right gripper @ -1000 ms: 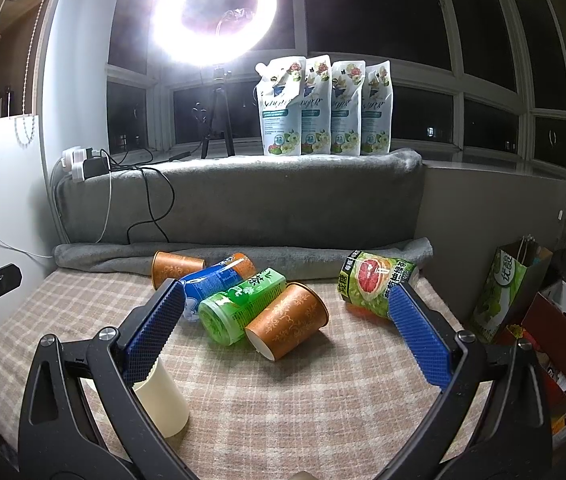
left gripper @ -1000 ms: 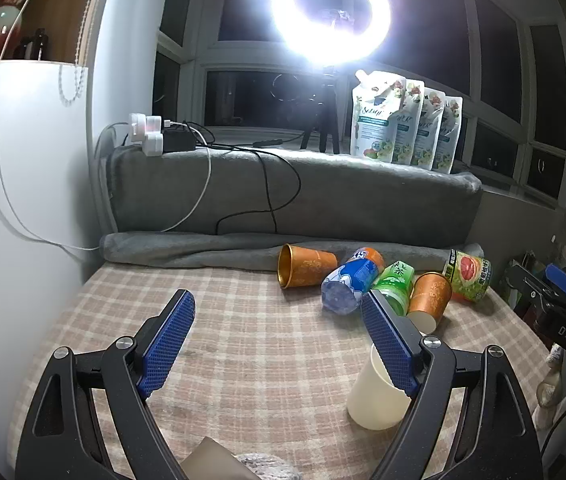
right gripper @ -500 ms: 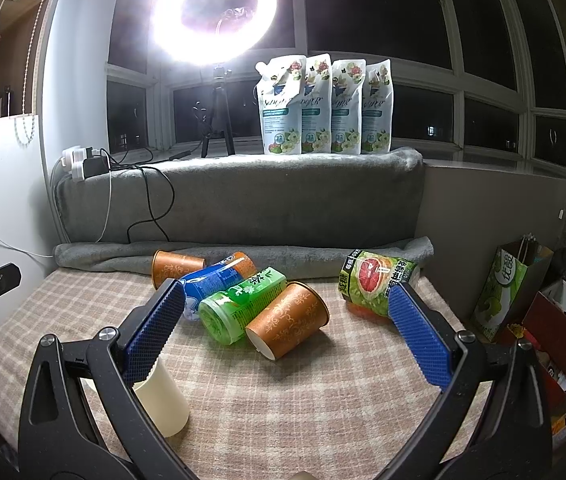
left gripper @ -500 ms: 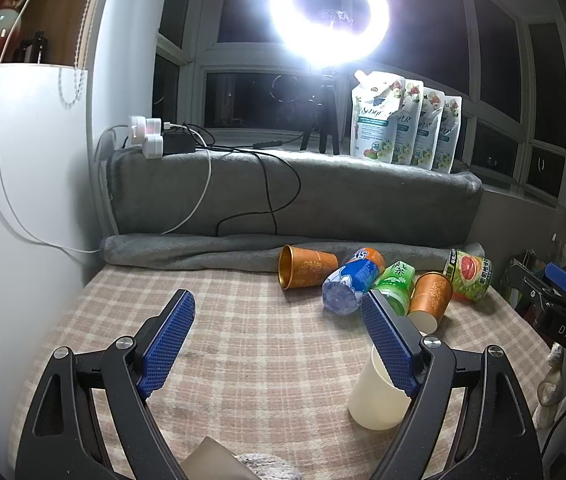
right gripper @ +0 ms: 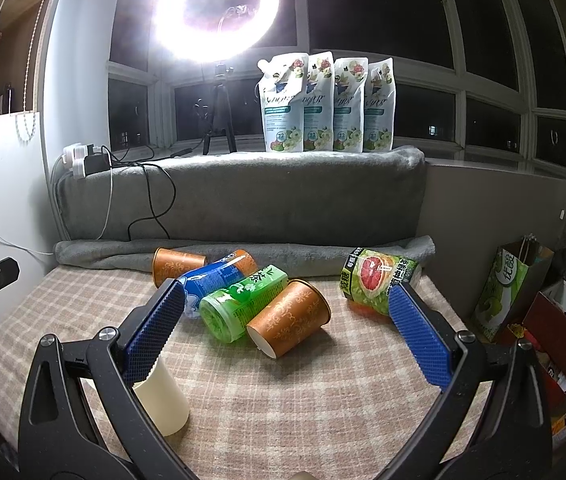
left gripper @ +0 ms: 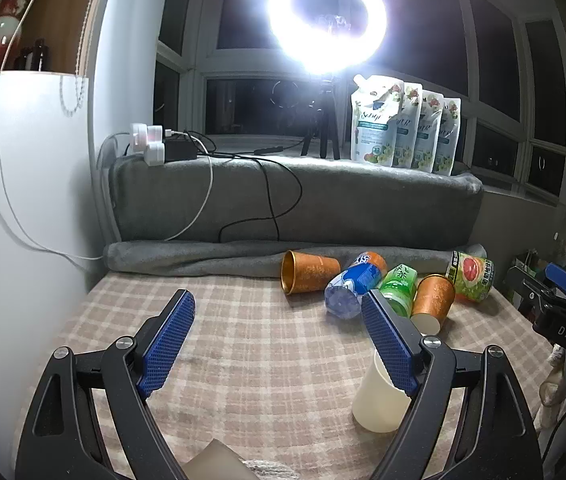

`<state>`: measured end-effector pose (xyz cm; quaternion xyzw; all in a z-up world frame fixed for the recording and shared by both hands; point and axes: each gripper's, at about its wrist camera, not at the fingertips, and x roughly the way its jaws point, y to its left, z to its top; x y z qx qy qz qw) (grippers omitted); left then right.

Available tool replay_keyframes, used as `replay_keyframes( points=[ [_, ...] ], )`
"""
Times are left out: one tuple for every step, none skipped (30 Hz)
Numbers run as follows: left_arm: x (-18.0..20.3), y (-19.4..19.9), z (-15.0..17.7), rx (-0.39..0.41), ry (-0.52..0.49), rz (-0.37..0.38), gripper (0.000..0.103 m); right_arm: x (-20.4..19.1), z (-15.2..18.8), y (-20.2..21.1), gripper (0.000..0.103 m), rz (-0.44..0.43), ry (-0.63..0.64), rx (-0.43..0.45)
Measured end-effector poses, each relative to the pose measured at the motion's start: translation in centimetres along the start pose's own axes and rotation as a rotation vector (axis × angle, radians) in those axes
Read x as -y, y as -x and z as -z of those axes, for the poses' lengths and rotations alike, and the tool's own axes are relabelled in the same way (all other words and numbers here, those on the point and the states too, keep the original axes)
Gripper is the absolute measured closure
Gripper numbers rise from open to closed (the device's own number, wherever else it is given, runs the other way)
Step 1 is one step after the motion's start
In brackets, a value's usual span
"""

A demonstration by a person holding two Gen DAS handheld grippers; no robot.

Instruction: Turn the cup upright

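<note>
Cream cup stands on the checked cloth near our end of the table, its wider end down and its narrower end up, so it looks upside down. In the left wrist view it sits behind our right-hand finger of the left gripper, partly hidden by it; whether they touch we cannot tell. In the right wrist view the same cup sits behind the left-hand finger of the right gripper, again partly covered.

Both claws are spread wide, and nothing lies between their blue ribbed pads. We hold neither cup nor can.

Farther along the cloth lies a cluster of toppled things. An orange patterned cup lies on its side, its white base towards us. Against it lies a green bottle, and beside that a blue can. Behind them a second orange cup lies with its gold mouth facing left. A grapefruit-print can lies a little apart on the right.

A grey blanket covers the ledge behind. On the ledge stand four refill pouches in a row and a bright ring light on a tripod.
</note>
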<state>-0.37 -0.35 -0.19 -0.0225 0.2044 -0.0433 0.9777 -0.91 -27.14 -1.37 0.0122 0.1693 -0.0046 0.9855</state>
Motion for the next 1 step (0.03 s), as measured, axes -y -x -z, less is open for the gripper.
replay_keyframes(
  points=[
    [-0.05,-0.03,-0.05,0.002,-0.002,-0.003,0.017,-0.03,0.25,0.0,0.0,0.0,0.001,-0.001]
  ],
)
